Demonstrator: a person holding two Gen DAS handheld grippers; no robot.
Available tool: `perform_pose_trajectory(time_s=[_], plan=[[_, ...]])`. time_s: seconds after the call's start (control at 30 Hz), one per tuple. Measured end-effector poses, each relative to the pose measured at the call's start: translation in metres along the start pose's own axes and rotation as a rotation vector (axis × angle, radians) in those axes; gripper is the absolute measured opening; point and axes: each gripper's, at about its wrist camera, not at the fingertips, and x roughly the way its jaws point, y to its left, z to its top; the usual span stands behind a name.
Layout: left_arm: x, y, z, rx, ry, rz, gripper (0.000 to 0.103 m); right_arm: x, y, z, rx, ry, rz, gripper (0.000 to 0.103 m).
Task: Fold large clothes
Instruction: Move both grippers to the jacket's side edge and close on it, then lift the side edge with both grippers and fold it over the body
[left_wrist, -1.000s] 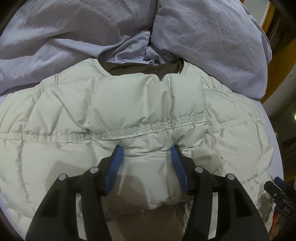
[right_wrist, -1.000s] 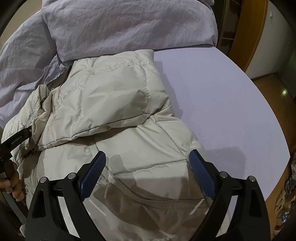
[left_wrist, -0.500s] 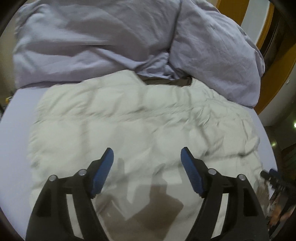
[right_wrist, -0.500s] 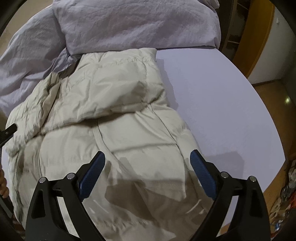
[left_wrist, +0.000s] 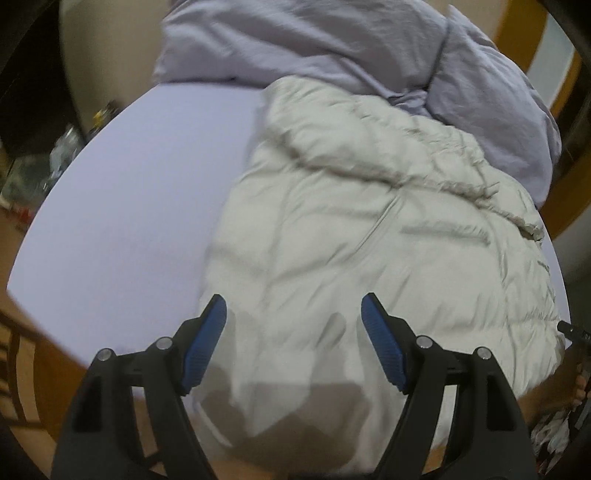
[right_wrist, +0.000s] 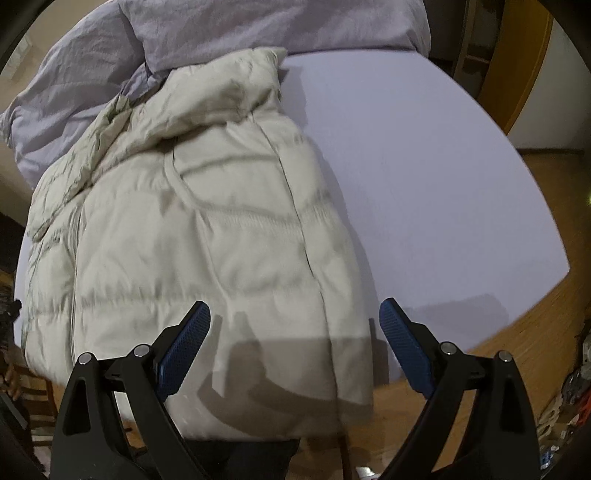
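Note:
A cream quilted puffer jacket (left_wrist: 369, 229) lies flat on the lavender bed sheet (left_wrist: 140, 206), with its sleeves folded in over the body. Its hem hangs over the bed's near edge. My left gripper (left_wrist: 292, 299) hovers open above the jacket's near left part, and nothing is between its blue pads. In the right wrist view the jacket (right_wrist: 207, 229) fills the left half. My right gripper (right_wrist: 294, 304) stands open over the jacket's near right corner, gripping nothing. The jacket's right edge runs just inside the right fingertip.
A crumpled lavender duvet (left_wrist: 332, 40) and a pillow (right_wrist: 258, 26) lie against the jacket's far end. Bare sheet (right_wrist: 424, 177) stretches to the right of the jacket and also to its left. Wooden floor (right_wrist: 535, 332) shows past the bed's edge. A hand (left_wrist: 580, 387) is at the right rim.
The left gripper let go of the folded sleeve, opened wider and swept left to the jacket's left side. The right gripper drew back toward the hem, still open.

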Motion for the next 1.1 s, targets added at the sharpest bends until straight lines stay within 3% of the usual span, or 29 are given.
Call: perform_pose_trajectory(time_s=[0.23, 0.5, 0.57, 0.63, 0.73, 0.8, 0.9, 1.1], plan=[[-0.003, 0.031, -0.033, -0.082, 0.033, 0.002, 0.075, 0.006, -0.008, -0.015, 0.023, 0.025, 0.063, 0.091], [0.005, 0.042, -0.047, -0.16, 0.041, -0.049, 0.072, 0.011, -0.014, -0.025, 0.055, 0.033, 0.127, 0.079], [0.004, 0.042, -0.049, -0.162, 0.036, -0.064, 0.066, 0.01, -0.012, -0.025, 0.045, 0.025, 0.123, 0.077], [0.003, 0.041, -0.05, -0.174, 0.034, -0.09, 0.053, 0.009, -0.01, -0.026, 0.035, 0.019, 0.124, 0.071], [0.002, 0.039, -0.052, -0.194, 0.025, -0.116, 0.04, 0.007, -0.01, -0.03, 0.029, 0.007, 0.136, 0.051], [-0.001, 0.036, -0.052, -0.194, 0.014, -0.122, 0.031, 0.006, -0.01, -0.031, 0.04, 0.001, 0.17, 0.032], [-0.005, 0.032, -0.049, -0.189, 0.0, -0.119, 0.021, 0.0, -0.009, -0.03, 0.036, -0.025, 0.177, 0.02], [-0.022, 0.028, -0.039, -0.174, -0.038, -0.112, 0.014, -0.019, -0.001, -0.02, 0.018, -0.085, 0.181, 0.013]])
